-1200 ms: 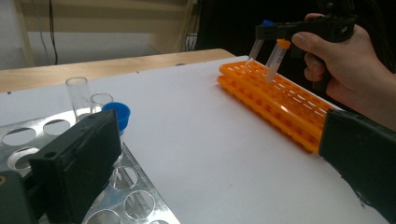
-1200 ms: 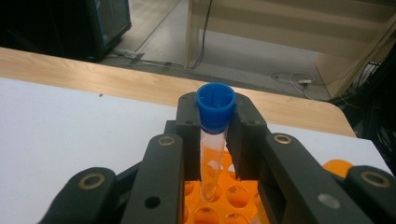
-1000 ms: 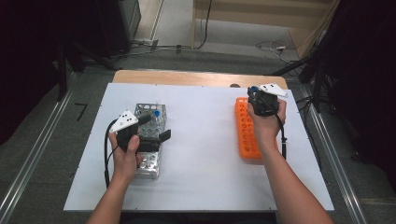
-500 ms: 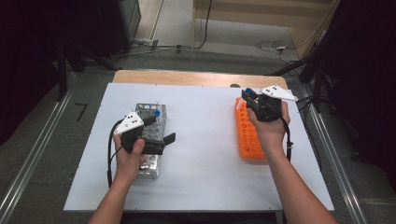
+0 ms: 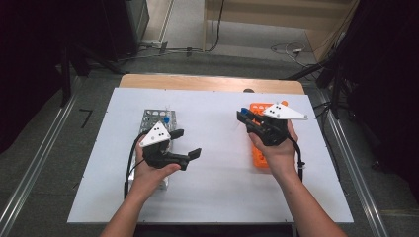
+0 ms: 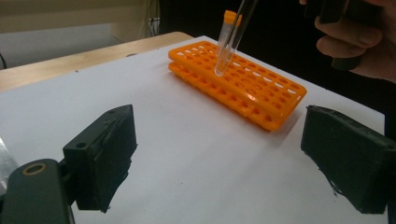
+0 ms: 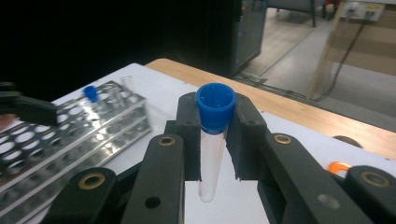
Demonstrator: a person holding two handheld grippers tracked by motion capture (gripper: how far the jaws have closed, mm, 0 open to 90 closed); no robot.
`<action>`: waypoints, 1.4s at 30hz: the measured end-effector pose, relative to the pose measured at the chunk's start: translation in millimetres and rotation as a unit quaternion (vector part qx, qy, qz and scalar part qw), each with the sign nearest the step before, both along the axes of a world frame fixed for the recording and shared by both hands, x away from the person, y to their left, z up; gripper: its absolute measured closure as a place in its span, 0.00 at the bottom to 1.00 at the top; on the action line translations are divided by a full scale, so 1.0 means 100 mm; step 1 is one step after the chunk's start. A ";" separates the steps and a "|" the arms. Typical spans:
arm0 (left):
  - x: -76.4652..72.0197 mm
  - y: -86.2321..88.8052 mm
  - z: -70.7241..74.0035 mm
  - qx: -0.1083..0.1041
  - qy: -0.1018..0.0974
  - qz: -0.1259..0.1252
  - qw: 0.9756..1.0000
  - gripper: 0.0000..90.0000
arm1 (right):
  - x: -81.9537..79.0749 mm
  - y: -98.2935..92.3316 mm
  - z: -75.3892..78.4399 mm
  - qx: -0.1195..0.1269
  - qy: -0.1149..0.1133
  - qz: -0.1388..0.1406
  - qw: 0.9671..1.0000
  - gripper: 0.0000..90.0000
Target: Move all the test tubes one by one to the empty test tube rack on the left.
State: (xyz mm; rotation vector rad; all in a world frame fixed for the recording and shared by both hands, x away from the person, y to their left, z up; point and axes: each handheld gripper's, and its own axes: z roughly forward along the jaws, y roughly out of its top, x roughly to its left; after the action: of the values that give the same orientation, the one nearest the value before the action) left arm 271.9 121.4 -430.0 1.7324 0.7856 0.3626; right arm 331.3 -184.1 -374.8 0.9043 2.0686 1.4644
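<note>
Grey carpeted floor [image 5: 39,148], metal floor rails [image 5: 29,182], loose cables [image 5: 286,48], dark surroundings.

Left claw [image 5: 186,143] held in the person's left hand [image 5: 148,170], jaws wide apart, nothing between them, pointing right across the surface. Right claw [image 5: 243,117] held in the right hand [image 5: 274,148], raised, jaws clamped on a blue-capped tube [image 7: 212,140] just below its cap. Both forearms come in from the bottom edge.
</note>
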 end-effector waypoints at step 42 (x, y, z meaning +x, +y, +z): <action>-0.12 -0.39 0.03 0.020 -0.043 -0.032 0.998 0.67 | -0.53 0.56 -0.01 0.011 0.026 0.164 0.986 0.82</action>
State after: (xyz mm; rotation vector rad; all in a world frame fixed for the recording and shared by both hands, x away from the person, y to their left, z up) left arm 259.9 82.3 -427.1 1.7623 0.6639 0.4084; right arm 278.3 -128.1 -376.1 0.6343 2.3293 1.6431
